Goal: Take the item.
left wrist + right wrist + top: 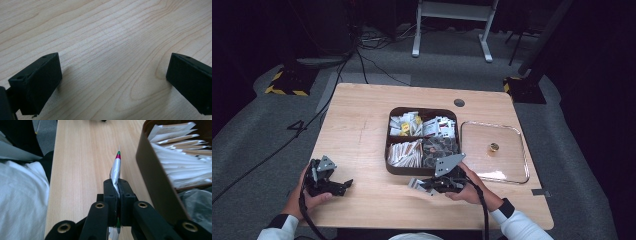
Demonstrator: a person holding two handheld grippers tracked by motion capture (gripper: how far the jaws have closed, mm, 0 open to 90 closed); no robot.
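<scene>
Right tool lies level, clenched on silver packet; left tool released, low over table

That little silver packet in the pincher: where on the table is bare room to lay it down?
The packet is clamped in the right gripper. Bare wood lies between the brown tray and the left gripper, and along the near edge. The tray and the clear lid crowd the right side.

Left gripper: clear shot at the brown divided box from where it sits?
Probably yes. The left gripper is open with nothing in it, and bare table lies between it and the brown box; nothing blocks that path.
</scene>
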